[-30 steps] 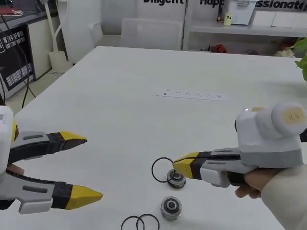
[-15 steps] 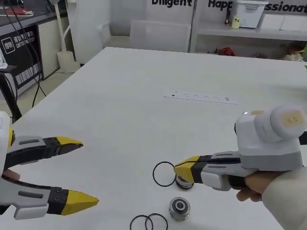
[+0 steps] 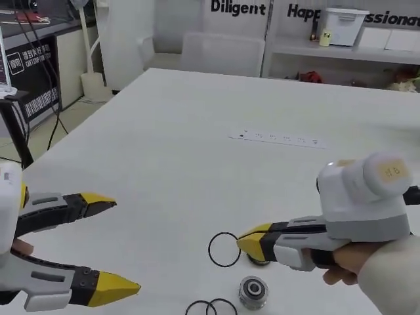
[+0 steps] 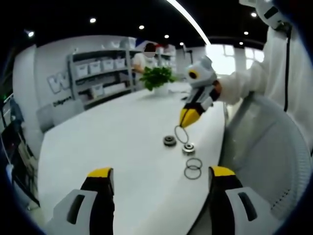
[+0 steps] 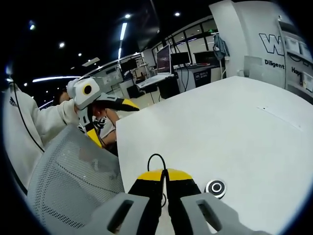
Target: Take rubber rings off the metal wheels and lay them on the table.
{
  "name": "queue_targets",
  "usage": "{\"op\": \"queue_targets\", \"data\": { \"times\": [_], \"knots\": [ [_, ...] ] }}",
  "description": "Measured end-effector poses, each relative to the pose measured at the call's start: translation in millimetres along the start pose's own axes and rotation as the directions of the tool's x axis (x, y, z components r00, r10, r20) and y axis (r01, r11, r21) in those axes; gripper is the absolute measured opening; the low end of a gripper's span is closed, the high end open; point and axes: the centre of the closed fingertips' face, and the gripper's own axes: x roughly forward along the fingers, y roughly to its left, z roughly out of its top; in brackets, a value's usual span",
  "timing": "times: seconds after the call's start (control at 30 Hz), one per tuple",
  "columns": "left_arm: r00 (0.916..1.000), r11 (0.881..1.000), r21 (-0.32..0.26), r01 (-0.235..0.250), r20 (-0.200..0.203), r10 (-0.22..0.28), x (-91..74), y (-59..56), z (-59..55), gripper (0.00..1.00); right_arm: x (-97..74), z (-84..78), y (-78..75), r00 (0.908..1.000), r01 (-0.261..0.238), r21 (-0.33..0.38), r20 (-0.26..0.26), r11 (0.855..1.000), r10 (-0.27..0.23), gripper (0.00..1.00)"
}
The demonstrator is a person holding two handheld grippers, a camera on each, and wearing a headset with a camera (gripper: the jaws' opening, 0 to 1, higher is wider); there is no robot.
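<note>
Ring (image 3: pixel 209 249) pinched in my right claw (image 3: pixel 244 241), jaws together on it, hanging just over the worktop (image 3: pixel 197 164); left claw (image 3: pixel 126 244) spread wide. Release here and, I reckon, it may snag the wheel (image 4: pixel 169 141) close below.

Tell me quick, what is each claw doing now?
Left claw: open, holding nothing.
Right claw: shut on the thin black rubber ring.
</note>
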Motion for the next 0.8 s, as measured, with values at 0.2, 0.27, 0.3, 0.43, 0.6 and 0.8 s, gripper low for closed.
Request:
{"op": "queue_targets", "data": {
  "times": [0.2,0.27,0.3,0.43,0.6,0.8],
  "knots": [
    [1.0,1.0,-0.005,0.005,-0.007,-0.005,-1.8,0.6,-6.2,0.81,8.5,-3.5,1.2,0.9997,-0.014,0.004,-0.02,1.0,0.014,0.0],
    [0.9999,1.0,-0.006,0.01,-0.01,-0.01,-2.4,0.0,-8.2,0.82,11.8,-4.8,0.6,0.9994,-0.016,0.011,-0.03,1.0,0.017,0.0],
    [0.9998,1.0,-0.006,0.014,-0.011,-0.014,-2.6,-0.5,-9.2,0.82,13.1,-5.2,0.8,0.9993,-0.017,0.009,-0.034,1.0,0.017,0.0],
    [0.9997,1.0,-0.009,0.017,-0.018,-0.017,-2.9,0.2,-14.3,0.82,21.3,-8.8,1.7,0.998,-0.028,0.013,-0.057,1.0,0.028,0.0],
    [0.9997,1.0,-0.015,0.017,-0.016,-0.017,-2.8,1.9,-16.1,0.82,30.3,-15.2,2.8,0.9952,-0.04,0.008,-0.089,0.999,0.04,0.0],
    [0.9997,1.0,-0.013,0.019,-0.016,-0.02,-0.6,4.0,-15.9,0.82,38.9,-22.3,4.3,0.9917,-0.056,0.007,-0.115,0.998,0.056,0.0]
  ]
}}
